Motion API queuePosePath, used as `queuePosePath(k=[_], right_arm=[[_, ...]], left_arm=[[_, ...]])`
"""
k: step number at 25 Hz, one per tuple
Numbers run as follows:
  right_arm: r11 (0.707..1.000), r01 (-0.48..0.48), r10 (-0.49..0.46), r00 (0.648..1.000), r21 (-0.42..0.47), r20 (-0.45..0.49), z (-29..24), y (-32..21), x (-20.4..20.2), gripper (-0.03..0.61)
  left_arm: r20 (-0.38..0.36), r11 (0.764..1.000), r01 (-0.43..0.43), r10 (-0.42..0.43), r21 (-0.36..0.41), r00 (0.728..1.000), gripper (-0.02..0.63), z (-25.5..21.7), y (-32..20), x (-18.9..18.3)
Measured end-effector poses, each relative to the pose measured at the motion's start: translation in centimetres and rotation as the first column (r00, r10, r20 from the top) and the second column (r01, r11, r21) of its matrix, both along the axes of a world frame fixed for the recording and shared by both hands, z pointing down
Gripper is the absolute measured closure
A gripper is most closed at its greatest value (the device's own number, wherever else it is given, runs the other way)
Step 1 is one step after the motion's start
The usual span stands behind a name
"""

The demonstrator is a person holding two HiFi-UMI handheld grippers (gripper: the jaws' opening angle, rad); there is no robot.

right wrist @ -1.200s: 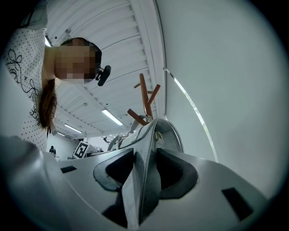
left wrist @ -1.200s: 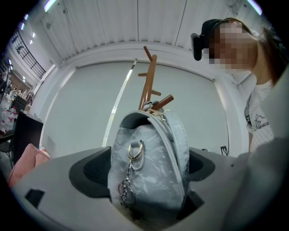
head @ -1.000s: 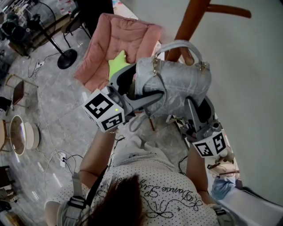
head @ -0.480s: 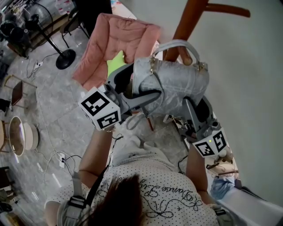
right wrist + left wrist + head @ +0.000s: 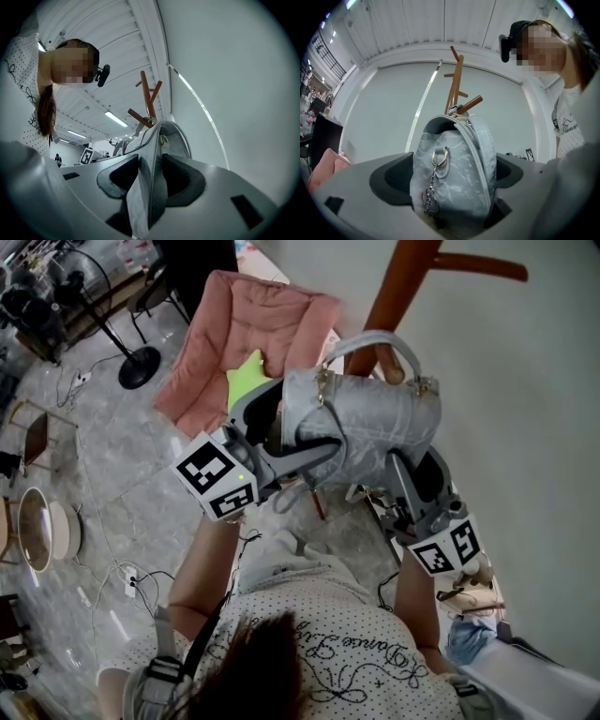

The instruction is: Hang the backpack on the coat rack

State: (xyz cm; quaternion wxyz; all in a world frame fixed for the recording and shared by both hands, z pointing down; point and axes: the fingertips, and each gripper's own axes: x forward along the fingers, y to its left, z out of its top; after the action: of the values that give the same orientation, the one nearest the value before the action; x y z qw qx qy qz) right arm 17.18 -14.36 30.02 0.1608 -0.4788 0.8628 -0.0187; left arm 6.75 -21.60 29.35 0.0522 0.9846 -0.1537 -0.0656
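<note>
A grey marbled handbag [image 5: 370,423] with a looped top handle [image 5: 375,338] hangs in the air between both grippers, right by the brown wooden coat rack [image 5: 401,287]. My left gripper [image 5: 281,439] is shut on the bag's left end [image 5: 454,173], where a metal ring and chain [image 5: 439,157] dangle. At the other end, my right gripper [image 5: 412,476] is shut on the bag's narrow side [image 5: 151,187]. In the head view, a rack peg tip [image 5: 394,373] sits just under the handle. Both gripper views show the rack post [image 5: 454,86] [image 5: 147,98] rising behind the bag.
A pink padded chair [image 5: 248,329] with a green item [image 5: 246,371] stands on the floor to the left of the rack. A fan stand [image 5: 141,367], a round stool [image 5: 42,526] and floor cables lie further left. A white wall [image 5: 544,427] closes the right side.
</note>
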Motion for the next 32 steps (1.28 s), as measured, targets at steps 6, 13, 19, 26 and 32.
queuePosePath(k=[6, 13, 19, 26, 32], right_arm=[[1.0, 0.004, -0.004, 1.0, -0.008, -0.019, 0.1, 0.0, -0.1, 0.4], [1.0, -0.011, 0.009, 0.996, -0.02, -0.089, 0.3, 0.1, -0.3, 0.396], [1.0, -0.015, 0.012, 0.993, -0.026, -0.116, 0.1, 0.0, -0.5, 0.393], [0.999, -0.023, 0.018, 0.989, -0.031, -0.144, 0.4, 0.0, -0.4, 0.391], [0.999, -0.019, 0.012, 0.986, -0.041, -0.166, 0.4, 0.0, -0.5, 0.385]], left_arm=[[-0.011, 1.0, -0.004, 0.005, 0.012, 1.0, 0.137, 0.1, 0.3, -0.2], [0.007, 0.999, 0.012, -0.012, 0.034, 1.0, 0.138, 0.2, 0.8, -0.8], [0.011, 0.999, 0.026, -0.026, 0.033, 1.0, 0.138, 0.2, 1.2, -1.5], [0.01, 0.999, 0.043, -0.043, 0.019, 0.999, 0.138, 0.8, 1.4, -2.2], [0.018, 0.998, 0.053, -0.054, 0.025, 0.998, 0.14, 0.8, 1.5, -2.7]])
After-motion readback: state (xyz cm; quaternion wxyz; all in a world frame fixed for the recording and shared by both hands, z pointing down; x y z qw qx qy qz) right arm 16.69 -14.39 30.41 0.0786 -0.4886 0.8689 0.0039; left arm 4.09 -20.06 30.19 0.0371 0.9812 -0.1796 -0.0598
